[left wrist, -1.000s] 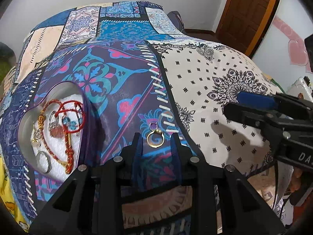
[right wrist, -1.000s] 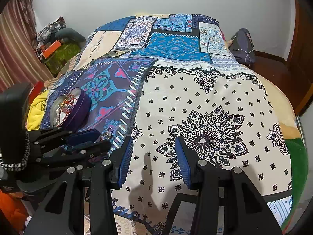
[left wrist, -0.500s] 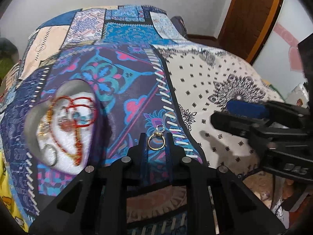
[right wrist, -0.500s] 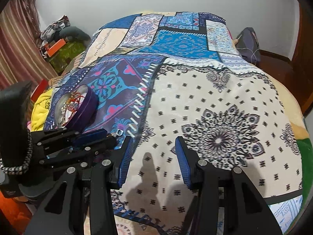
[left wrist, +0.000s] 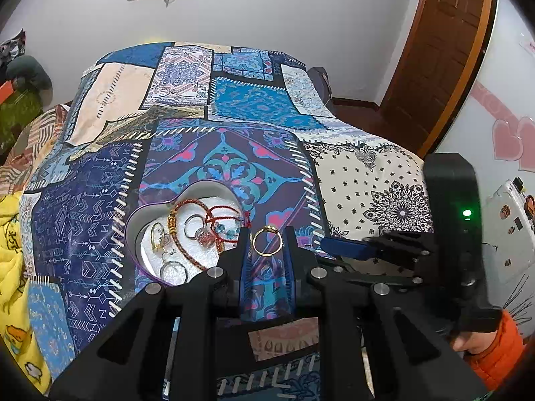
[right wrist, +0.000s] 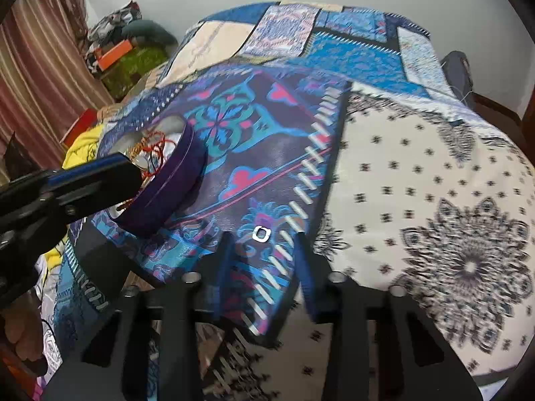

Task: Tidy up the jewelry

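Note:
My left gripper (left wrist: 266,241) is shut on a gold ring (left wrist: 267,241) and holds it lifted above the quilt, just right of the purple heart-shaped tin (left wrist: 133,234). The tin holds red cord bracelets (left wrist: 214,217), hoops and rings on white padding. In the right wrist view the tin (right wrist: 167,183) sits left of centre, with the left gripper's fingers (right wrist: 93,180) over it. My right gripper (right wrist: 262,247) is open, its fingers either side of a small silver ring (right wrist: 261,234) lying on the quilt.
A patchwork quilt (left wrist: 234,117) covers the bed. A yellow cloth (left wrist: 13,250) lies at the left edge. A wooden door (left wrist: 441,50) stands at the right. Boxes and clutter (right wrist: 120,53) sit against the curtain.
My left gripper closed on the gold ring, lifted it and moved toward the tin. My right gripper swung left and down over the small silver ring.

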`<state>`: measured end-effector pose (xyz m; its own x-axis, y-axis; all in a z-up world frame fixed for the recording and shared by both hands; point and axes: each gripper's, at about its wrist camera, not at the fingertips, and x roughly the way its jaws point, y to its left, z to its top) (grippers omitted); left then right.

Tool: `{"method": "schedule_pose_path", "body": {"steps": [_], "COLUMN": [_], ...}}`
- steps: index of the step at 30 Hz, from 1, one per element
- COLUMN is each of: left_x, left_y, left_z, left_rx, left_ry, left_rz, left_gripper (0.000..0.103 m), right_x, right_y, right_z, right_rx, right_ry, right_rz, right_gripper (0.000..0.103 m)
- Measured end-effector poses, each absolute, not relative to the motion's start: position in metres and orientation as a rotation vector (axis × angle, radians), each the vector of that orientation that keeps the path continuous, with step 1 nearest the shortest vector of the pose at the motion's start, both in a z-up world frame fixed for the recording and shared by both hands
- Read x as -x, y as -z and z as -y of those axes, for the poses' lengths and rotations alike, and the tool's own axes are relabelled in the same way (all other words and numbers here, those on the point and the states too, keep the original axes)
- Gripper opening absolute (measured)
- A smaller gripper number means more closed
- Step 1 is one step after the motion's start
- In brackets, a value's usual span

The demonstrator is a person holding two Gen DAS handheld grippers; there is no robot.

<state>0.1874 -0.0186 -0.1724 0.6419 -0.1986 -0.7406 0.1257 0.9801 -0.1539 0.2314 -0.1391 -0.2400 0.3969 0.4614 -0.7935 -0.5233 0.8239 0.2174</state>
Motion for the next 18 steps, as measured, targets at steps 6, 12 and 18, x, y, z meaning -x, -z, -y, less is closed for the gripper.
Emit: {"method": "schedule_pose_path", "body": {"steps": [6, 12, 18], "left_x": [-0.184, -0.179, -0.172], "left_y": [0.178, 0.175, 0.163], "left_z": [0.02, 0.017, 0.007], "left_rx": [0.077, 0.091, 0.091], "left_ry": [0.184, 0.178, 0.155], "left_rz": [-0.863, -0.857, -0.83], "left_gripper": [0.017, 0.017, 0.017], "right_x": [-0.23, -0.227, -0.22], "right_y": [0.243, 0.24, 0.22], "right_z": [0.137, 0.134, 0.14], "right_rx": [0.103, 0.125, 0.089], "right_ry": [-0.607, -0.609, -0.614], "right_rz": [-0.956, -0.948, -0.903], "right_gripper": [0.013, 0.009, 0.009]}}
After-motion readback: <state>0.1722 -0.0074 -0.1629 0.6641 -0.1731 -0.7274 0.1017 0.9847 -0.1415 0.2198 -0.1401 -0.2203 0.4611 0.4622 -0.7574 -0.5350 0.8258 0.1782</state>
